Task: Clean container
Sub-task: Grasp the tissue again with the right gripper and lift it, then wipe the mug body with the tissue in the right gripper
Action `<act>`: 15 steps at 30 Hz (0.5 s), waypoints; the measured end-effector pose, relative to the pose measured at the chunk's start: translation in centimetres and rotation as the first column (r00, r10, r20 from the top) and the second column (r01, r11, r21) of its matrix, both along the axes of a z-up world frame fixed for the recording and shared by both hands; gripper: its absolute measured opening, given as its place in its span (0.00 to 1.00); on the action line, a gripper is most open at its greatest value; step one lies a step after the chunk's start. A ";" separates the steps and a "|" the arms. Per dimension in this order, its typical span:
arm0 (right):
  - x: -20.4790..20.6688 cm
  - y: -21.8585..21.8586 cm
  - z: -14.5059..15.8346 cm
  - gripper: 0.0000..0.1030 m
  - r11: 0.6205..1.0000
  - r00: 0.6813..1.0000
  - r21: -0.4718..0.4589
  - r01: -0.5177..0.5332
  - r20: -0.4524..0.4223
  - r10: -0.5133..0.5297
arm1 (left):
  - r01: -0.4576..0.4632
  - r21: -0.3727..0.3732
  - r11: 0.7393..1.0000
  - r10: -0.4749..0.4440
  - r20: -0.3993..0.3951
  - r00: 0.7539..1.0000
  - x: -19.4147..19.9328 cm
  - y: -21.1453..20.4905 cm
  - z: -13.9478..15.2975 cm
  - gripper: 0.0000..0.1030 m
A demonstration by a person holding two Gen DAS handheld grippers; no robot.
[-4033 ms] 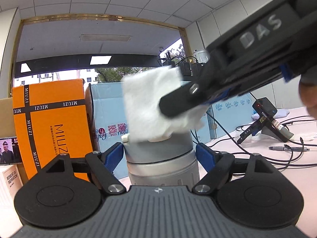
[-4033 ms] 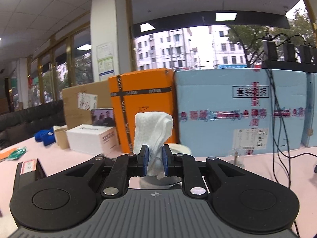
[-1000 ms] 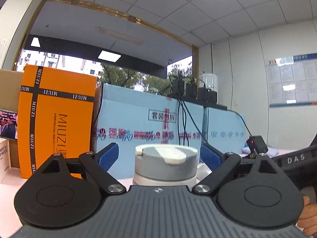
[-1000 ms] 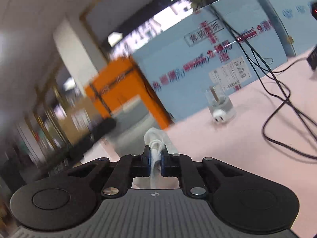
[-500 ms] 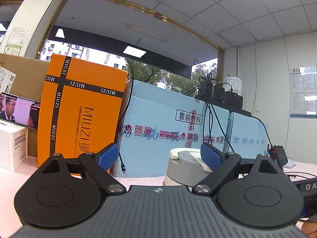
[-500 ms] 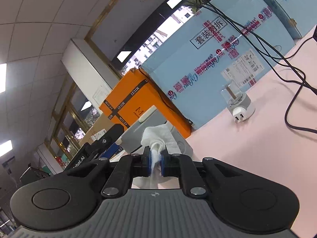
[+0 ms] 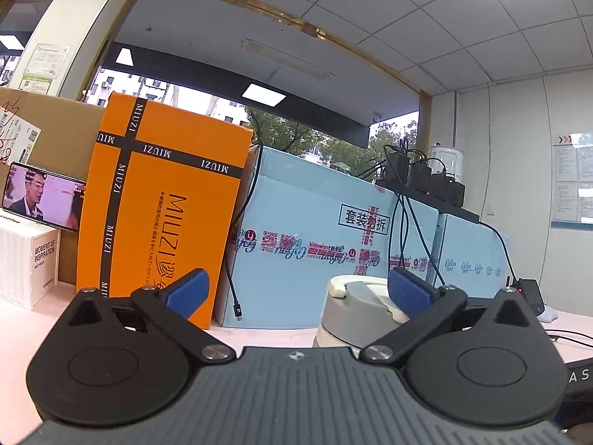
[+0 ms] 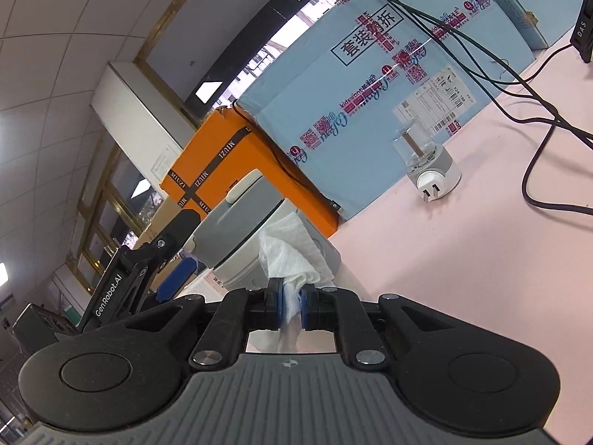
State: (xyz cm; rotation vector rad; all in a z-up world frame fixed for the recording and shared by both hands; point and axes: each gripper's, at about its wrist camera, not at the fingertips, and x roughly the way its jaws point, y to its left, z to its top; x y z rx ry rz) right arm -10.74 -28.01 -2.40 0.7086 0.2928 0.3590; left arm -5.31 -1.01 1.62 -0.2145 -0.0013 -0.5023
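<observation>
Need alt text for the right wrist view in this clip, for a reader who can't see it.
The right gripper has its jaws shut on a white paper towel, pressed to the side of a grey lidded container on a pink table. The left gripper sits at the container's far side; orange and blue boxes stand behind.

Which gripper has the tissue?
The right gripper: it is shut on the white tissue. The left gripper is open, its pads well apart beside the grey container.
</observation>
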 end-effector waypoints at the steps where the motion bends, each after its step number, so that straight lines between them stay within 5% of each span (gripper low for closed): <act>1: 0.0 0.0 0.0 0.10 1.000 1.000 -0.002 -0.001 -0.003 0.001 | 0.000 0.000 1.000 0.000 0.000 1.000 0.0 0.0 0.0 1.00; 15: -0.4 0.4 0.4 0.08 1.000 1.000 -0.018 0.005 0.026 -0.005 | 0.005 -0.001 1.000 -0.005 0.000 1.000 0.1 0.0 0.0 1.00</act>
